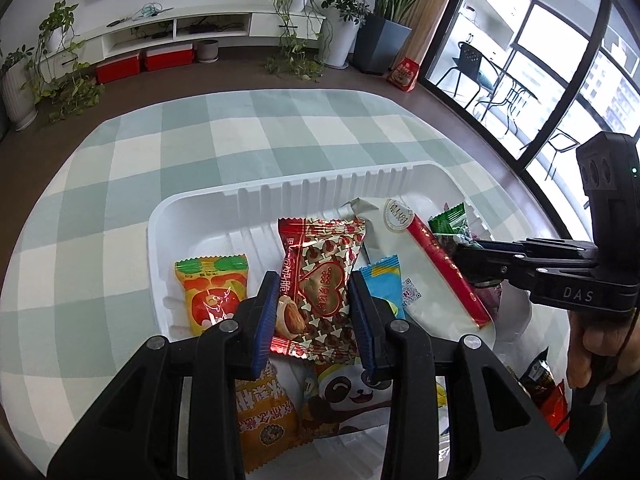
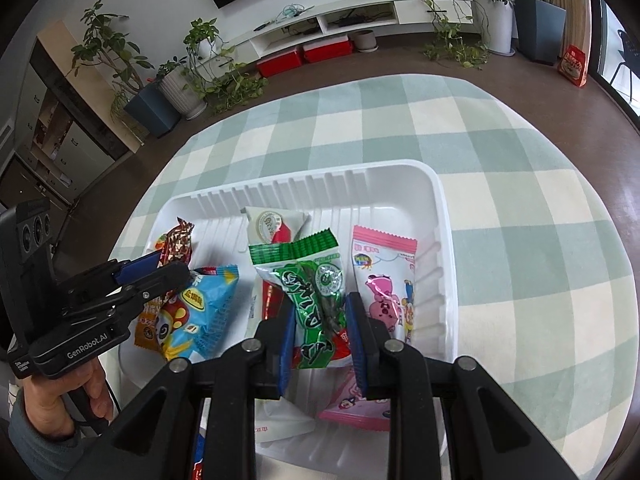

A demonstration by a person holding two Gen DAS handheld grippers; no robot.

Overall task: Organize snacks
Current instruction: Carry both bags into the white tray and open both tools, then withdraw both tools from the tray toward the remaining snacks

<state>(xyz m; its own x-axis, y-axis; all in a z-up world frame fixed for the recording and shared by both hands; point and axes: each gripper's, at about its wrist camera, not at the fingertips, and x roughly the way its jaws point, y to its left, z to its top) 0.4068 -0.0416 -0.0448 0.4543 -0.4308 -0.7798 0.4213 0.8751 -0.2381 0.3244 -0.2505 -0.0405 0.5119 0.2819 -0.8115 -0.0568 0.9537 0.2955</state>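
- Worktop: covered with a green-and-cream checked cloth; it carries the tray and all snacks in view.
- White tray: ribbed plastic, lying at the middle of the worktop, directly ahead of both hand-held grippers. Most of the snacks lie inside it.
- Left hand-held gripper: jaws partly closed, blue pads pressed against both side edges of the red heart-print packet. It appears to hold the packet above the tray's left half. The packet's long axis runs away from the camera, in line with the fingers.
- Right hand-held gripper: jaws partly closed, pads flanking the green seaweed packet, apparently clamped on it over the tray's right half. Long axis likewise points forward along the fingers.
- Neighbouring snacks: an orange-yellow packet lies just left of the red packet; a pink pig-print packet lies just right of the green one; a blue packet lies between the two grippers.
- Deciding relation: each gripper holds the packet on its own side, so neither arm needs to cross. Judgement: sorting is under way; the next placement calls for a free slot that avoids the adjacent packets.
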